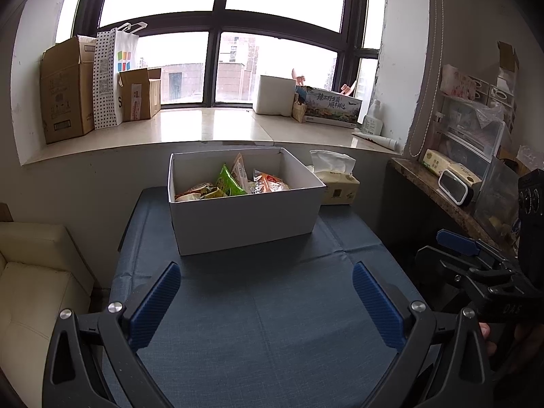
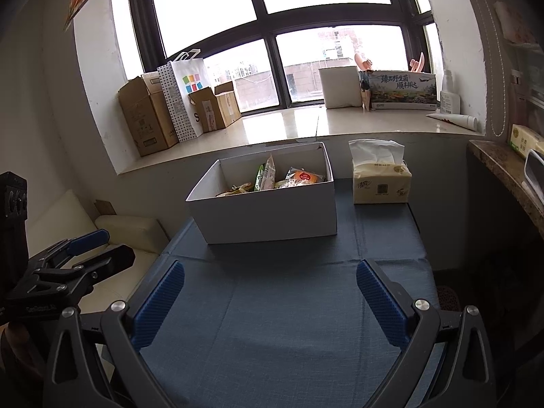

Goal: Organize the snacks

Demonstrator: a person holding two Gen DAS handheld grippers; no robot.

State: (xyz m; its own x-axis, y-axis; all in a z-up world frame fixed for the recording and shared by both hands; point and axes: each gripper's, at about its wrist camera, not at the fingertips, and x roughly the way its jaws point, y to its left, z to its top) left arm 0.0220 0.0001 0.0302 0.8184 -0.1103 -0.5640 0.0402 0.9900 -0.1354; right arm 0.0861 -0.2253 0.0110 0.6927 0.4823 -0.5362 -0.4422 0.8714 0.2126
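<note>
A white open box (image 1: 244, 221) stands on the blue tablecloth (image 1: 265, 323) at the far end of the table. It holds several snack packets, among them a green one (image 1: 228, 181) and an orange one (image 1: 270, 181). The box also shows in the right wrist view (image 2: 268, 214), with the snacks (image 2: 299, 176) inside. My left gripper (image 1: 267, 297) is open and empty, above the cloth short of the box. My right gripper (image 2: 270, 297) is open and empty, also short of the box. Each gripper shows at the other view's edge.
A tissue pack (image 2: 380, 183) stands to the right of the box. A cream sofa (image 1: 37, 282) is left of the table. A stone shelf (image 1: 455, 204) with clutter is on the right. The window sill (image 1: 210, 129) behind holds cardboard boxes and a bag.
</note>
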